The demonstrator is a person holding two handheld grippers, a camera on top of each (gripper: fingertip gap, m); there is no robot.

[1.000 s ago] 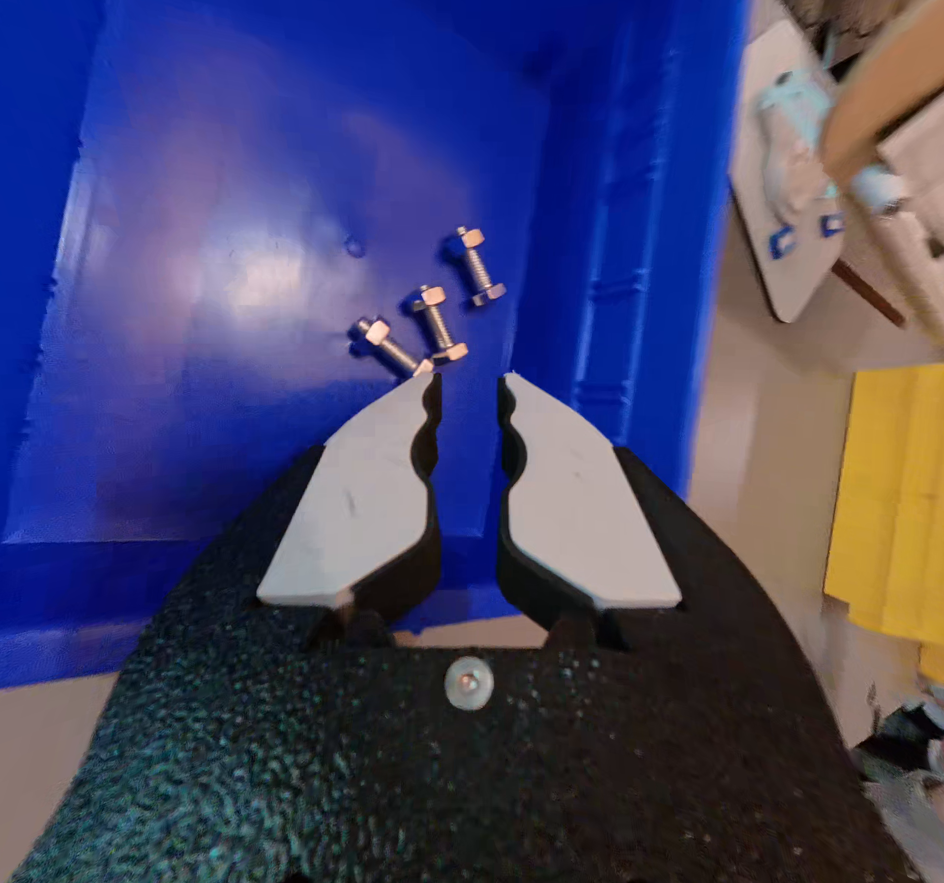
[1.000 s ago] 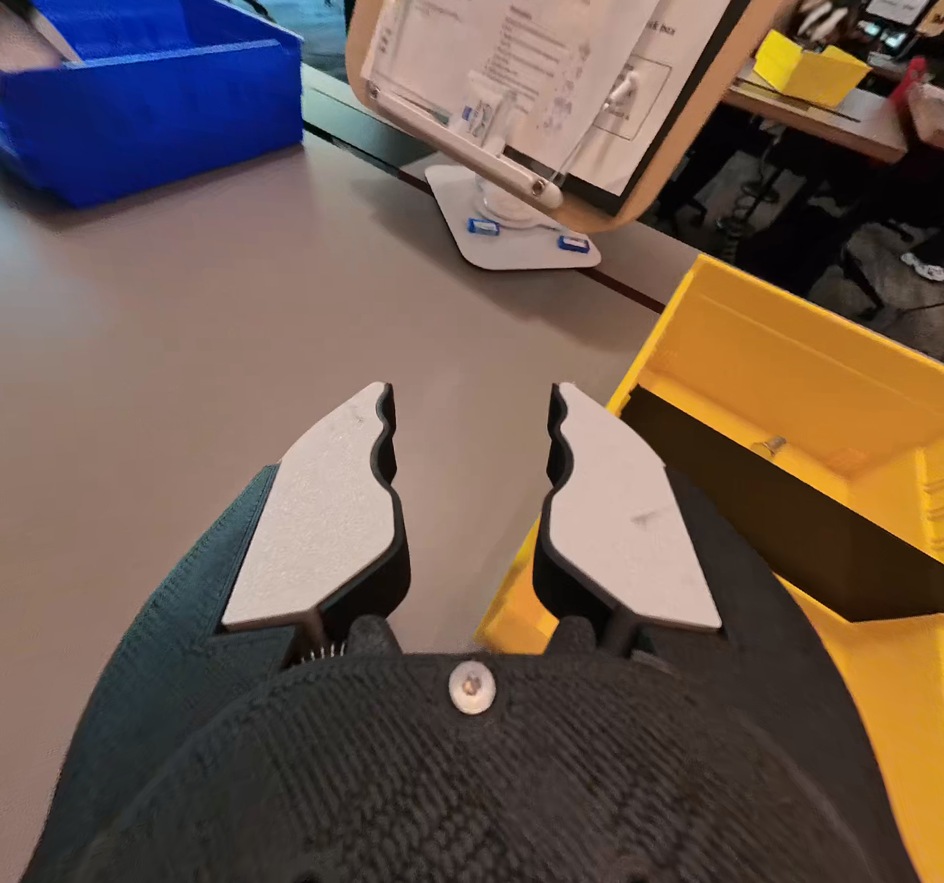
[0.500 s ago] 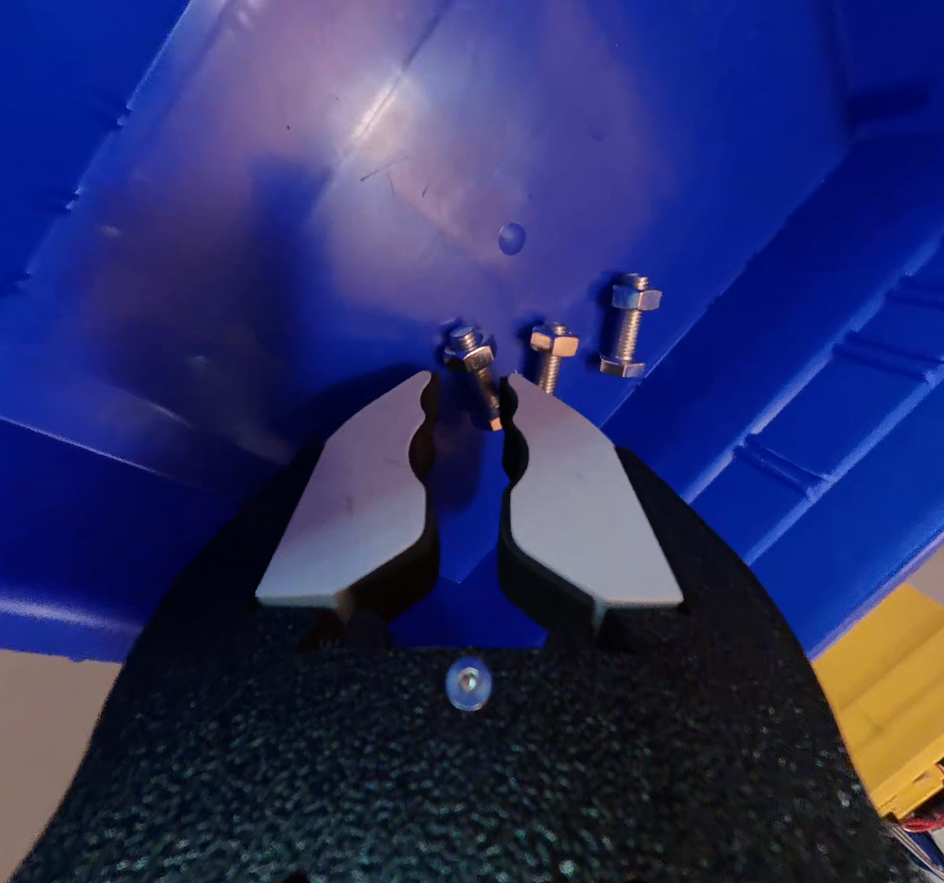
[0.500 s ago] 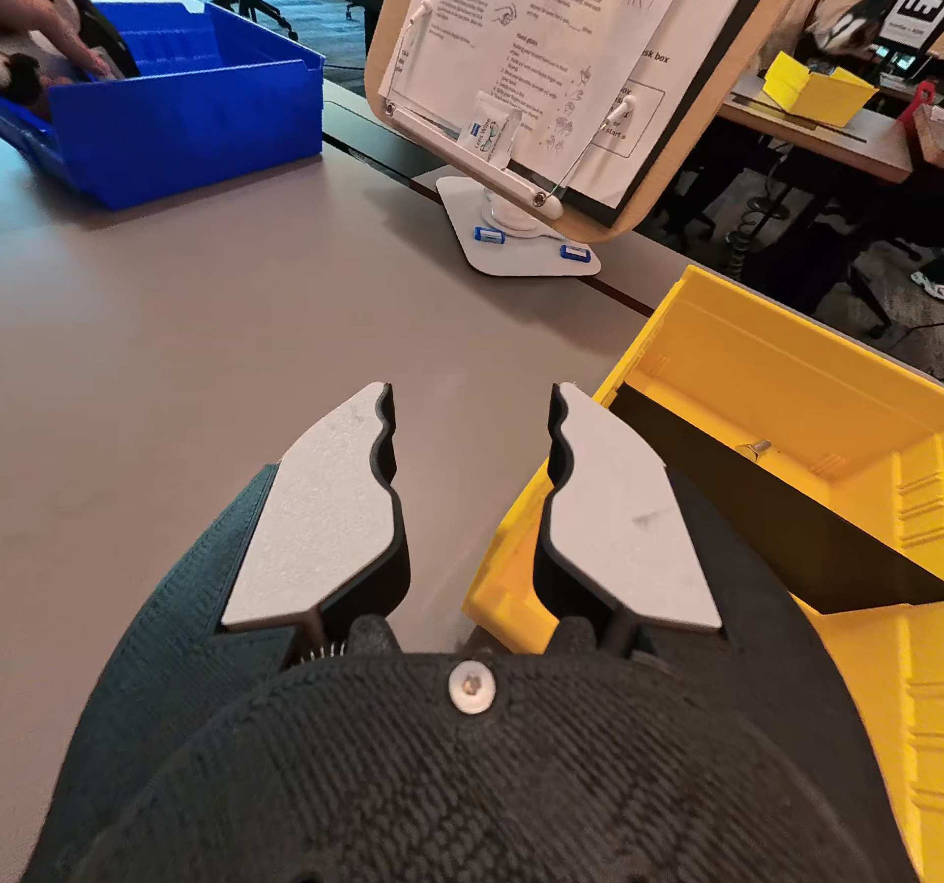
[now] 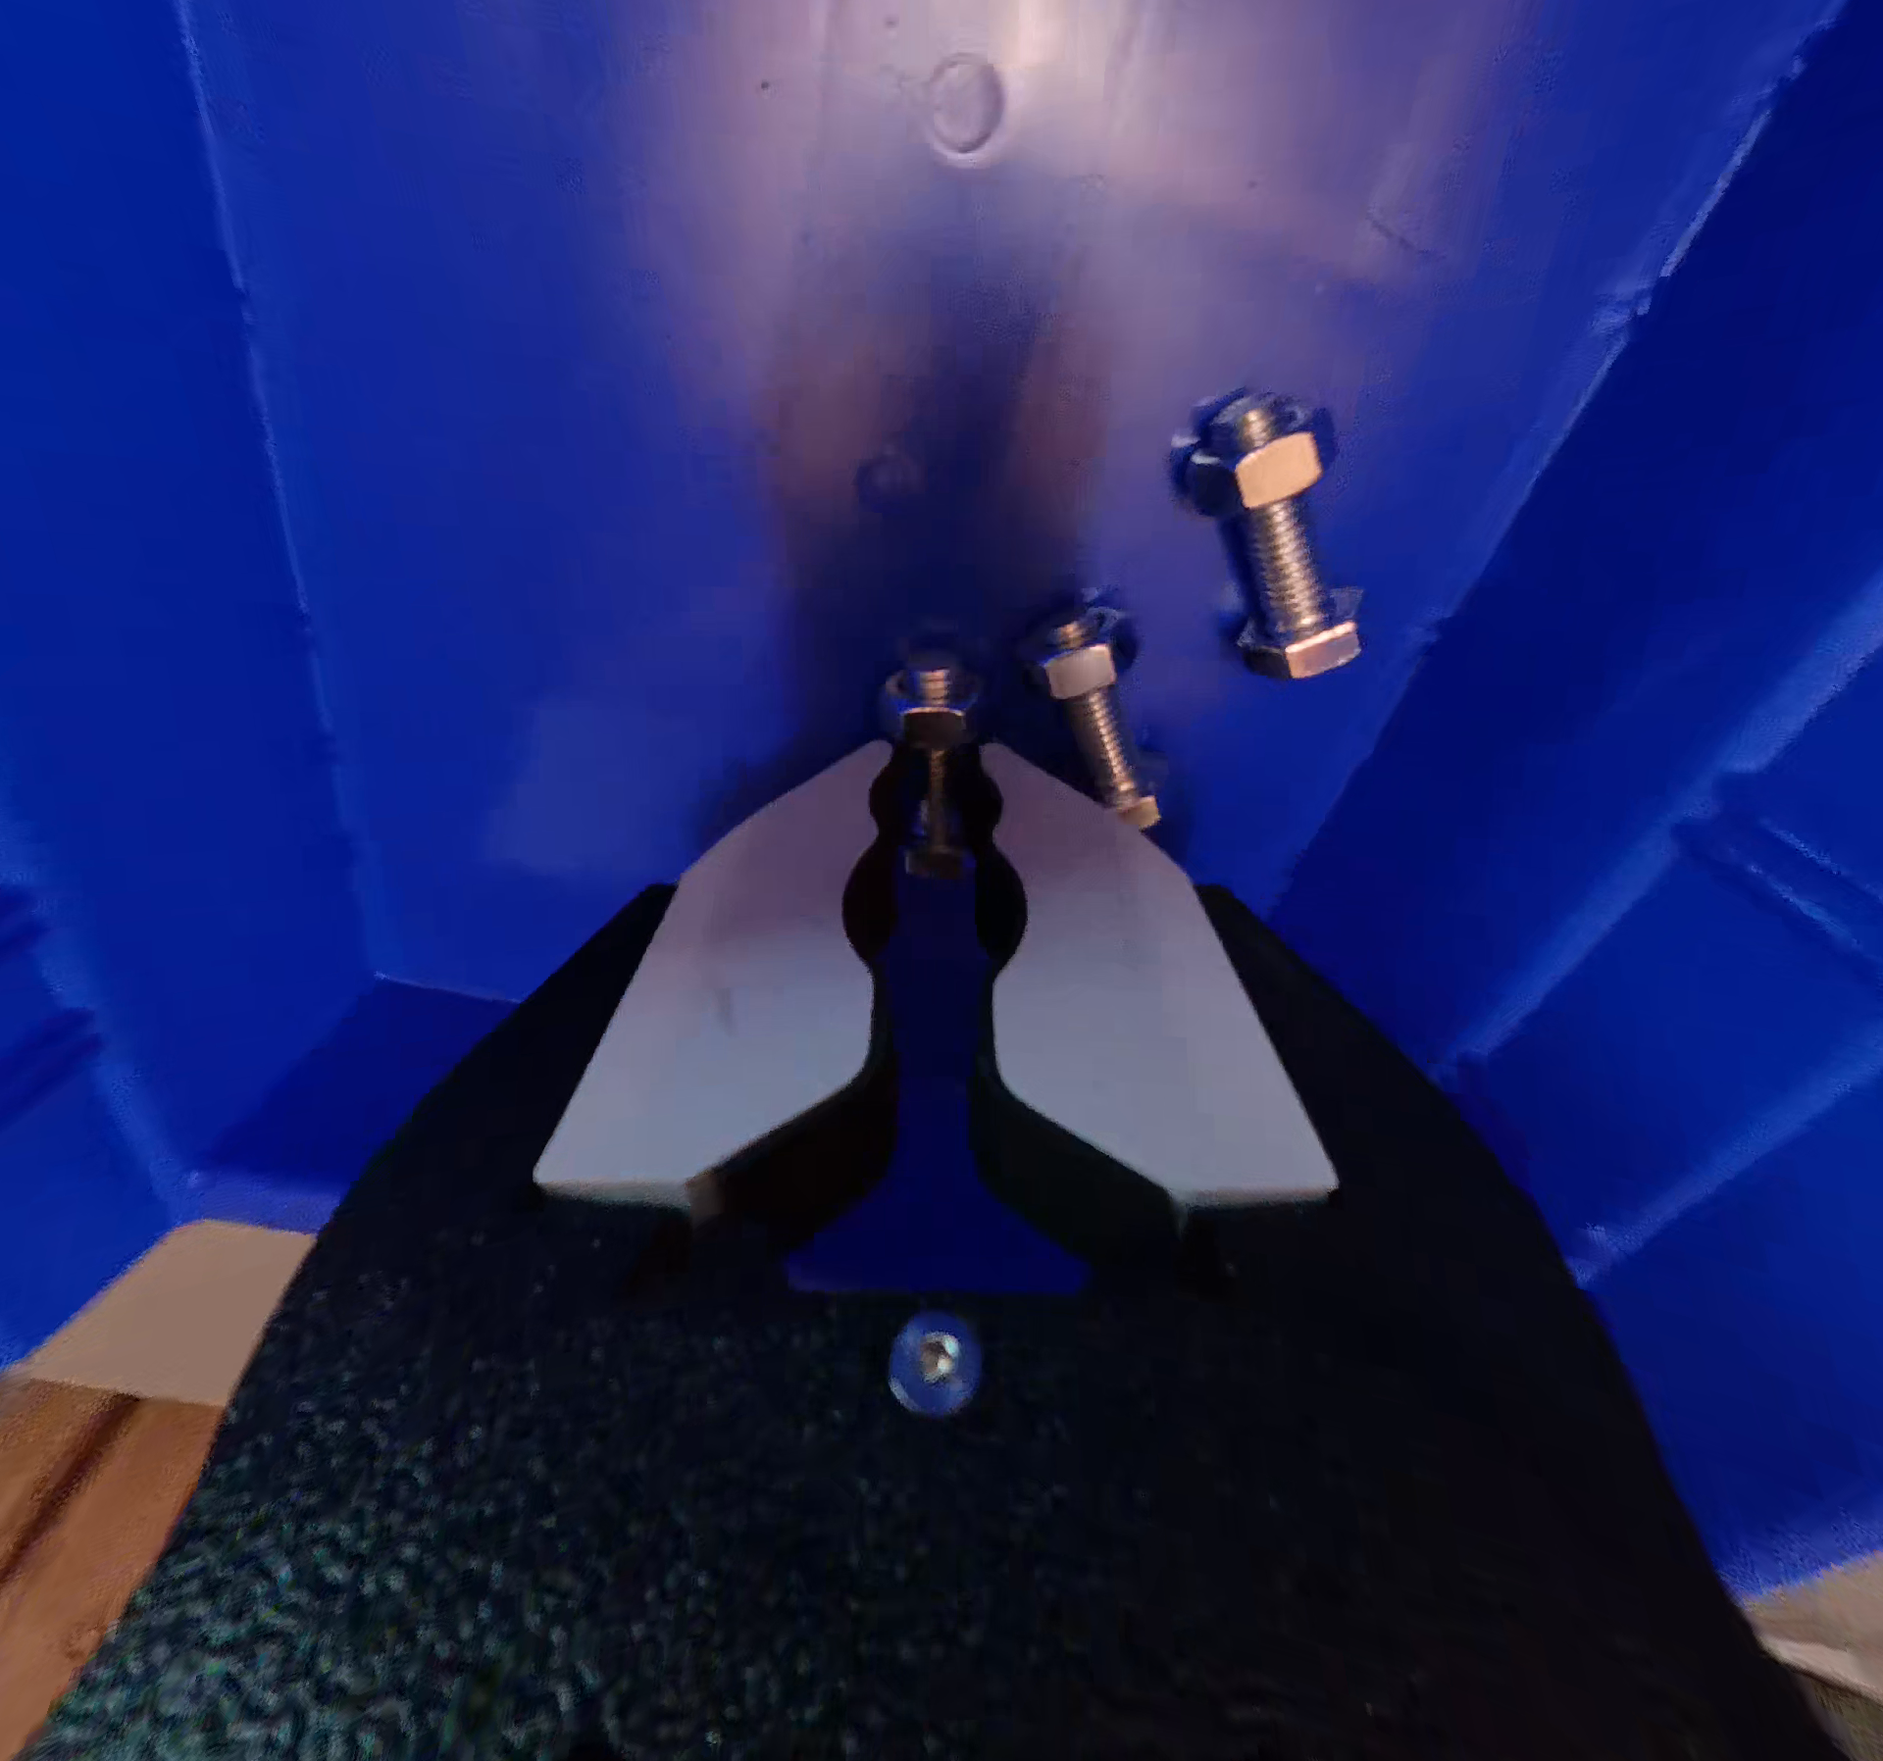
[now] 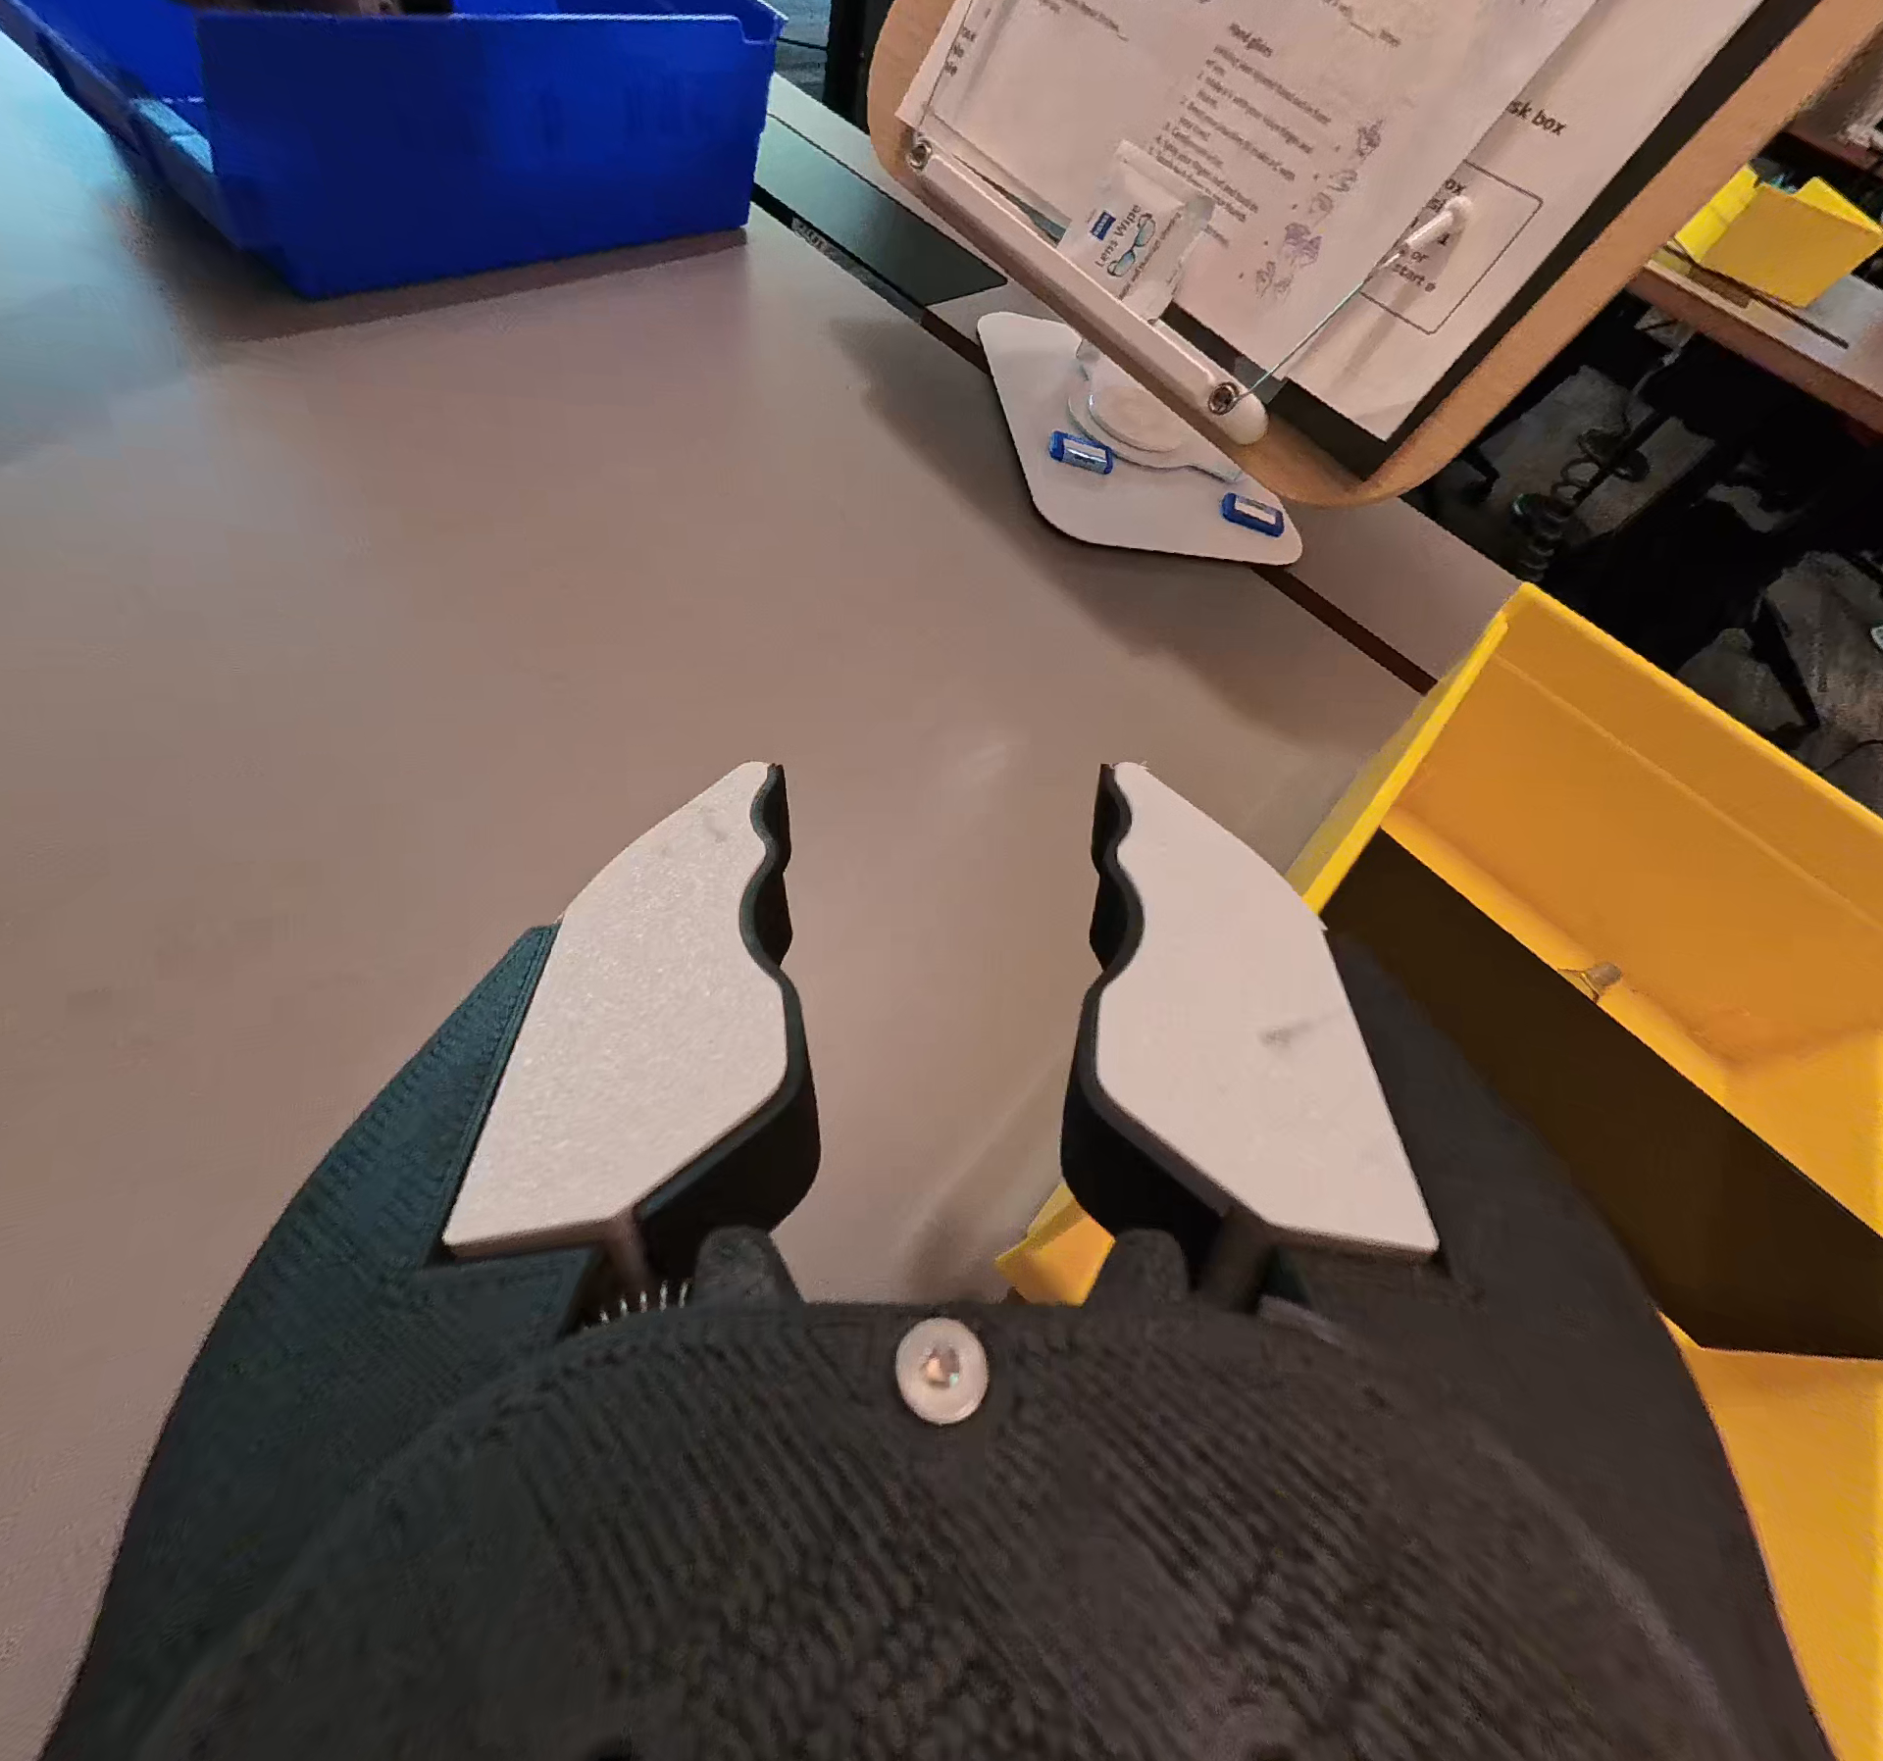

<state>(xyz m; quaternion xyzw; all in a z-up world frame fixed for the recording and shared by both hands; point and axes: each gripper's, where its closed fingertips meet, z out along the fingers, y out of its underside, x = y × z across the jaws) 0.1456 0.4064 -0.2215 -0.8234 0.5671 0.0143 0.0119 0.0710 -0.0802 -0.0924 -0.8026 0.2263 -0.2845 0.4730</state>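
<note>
Inside the blue bin (image 5: 509, 388), the left hand-held gripper (image 5: 937, 775) pinches a bolt (image 5: 932, 765) by its thin shank, which could twist loose; the right hand-held gripper (image 6: 943, 785) hangs wide open, empty, above the tabletop (image 6: 509, 642).

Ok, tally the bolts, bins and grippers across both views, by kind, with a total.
Bolts in the blue bin: 3, one between the left gripper's narrowed fingers, two beside it
Bins: 2, blue and yellow
Grippers: 2, right gripper open
Total: 7
</note>
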